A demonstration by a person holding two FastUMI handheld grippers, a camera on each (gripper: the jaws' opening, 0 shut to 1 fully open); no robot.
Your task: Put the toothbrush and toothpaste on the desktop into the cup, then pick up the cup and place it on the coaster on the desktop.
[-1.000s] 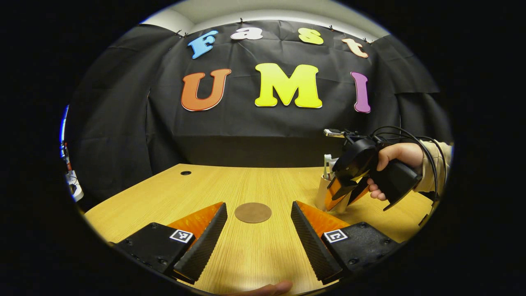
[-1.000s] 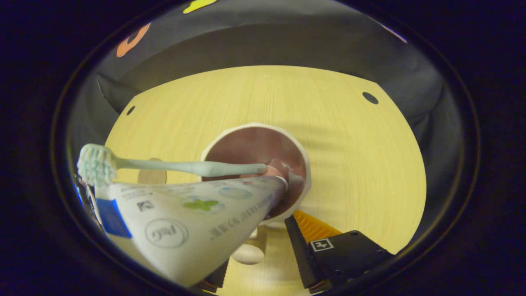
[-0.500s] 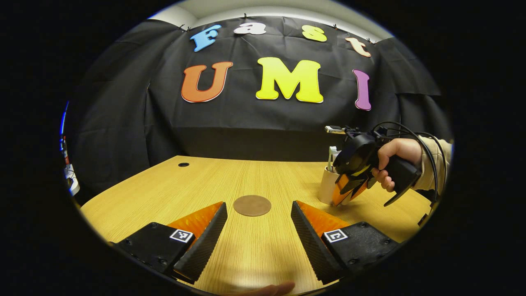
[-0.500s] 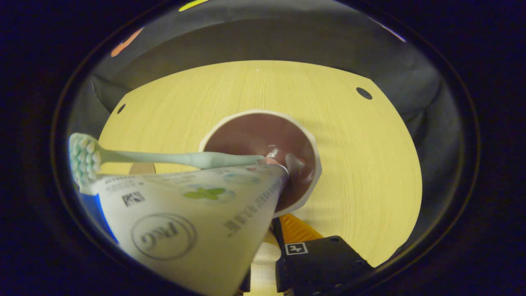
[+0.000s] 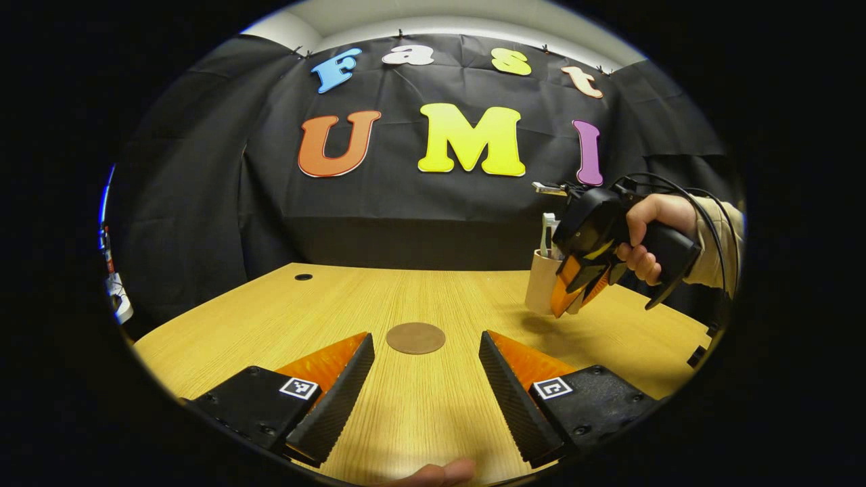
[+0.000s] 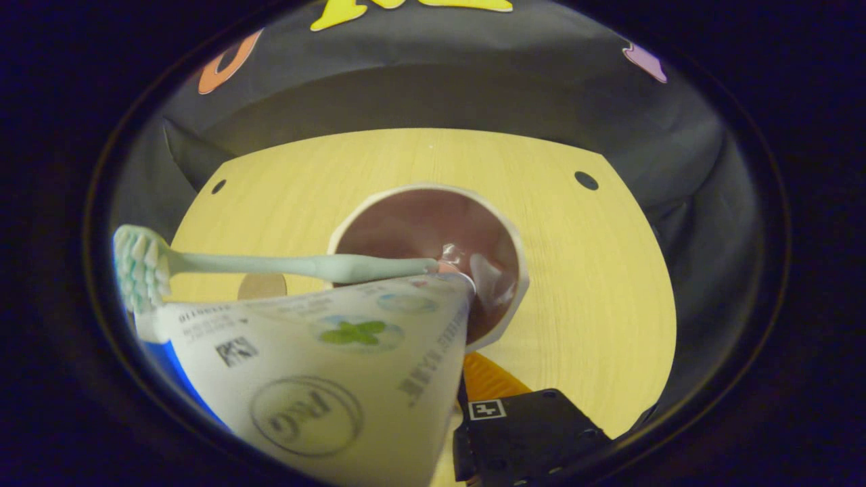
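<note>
A round brown coaster [image 5: 408,337] lies on the wooden desktop [image 5: 257,318], just ahead of my open left gripper [image 5: 425,337], whose fingers frame it. At the right, a person's hand [image 5: 651,233] holds my right gripper [image 5: 572,297] shut on the pale cup [image 5: 540,287], which hangs slightly above the desk. The toothbrush [image 5: 547,233] sticks up from it. In the right gripper view I look down into the cup [image 6: 419,226], with the toothbrush [image 6: 291,265] and toothpaste tube [image 6: 325,365] leaning out toward me. The tube hides one finger; the other finger [image 6: 486,380] shows below the rim.
Small cable holes sit near the desk's far corners [image 5: 304,276] [image 6: 586,180]. The coaster [image 6: 260,287] shows past the toothbrush, left of the cup. A fingertip [image 5: 440,472] shows at the near edge. Black cloth walls close the booth behind.
The right gripper has closed on the cup and raised it off the desk, a little higher and farther back. The left gripper has stayed open in place.
</note>
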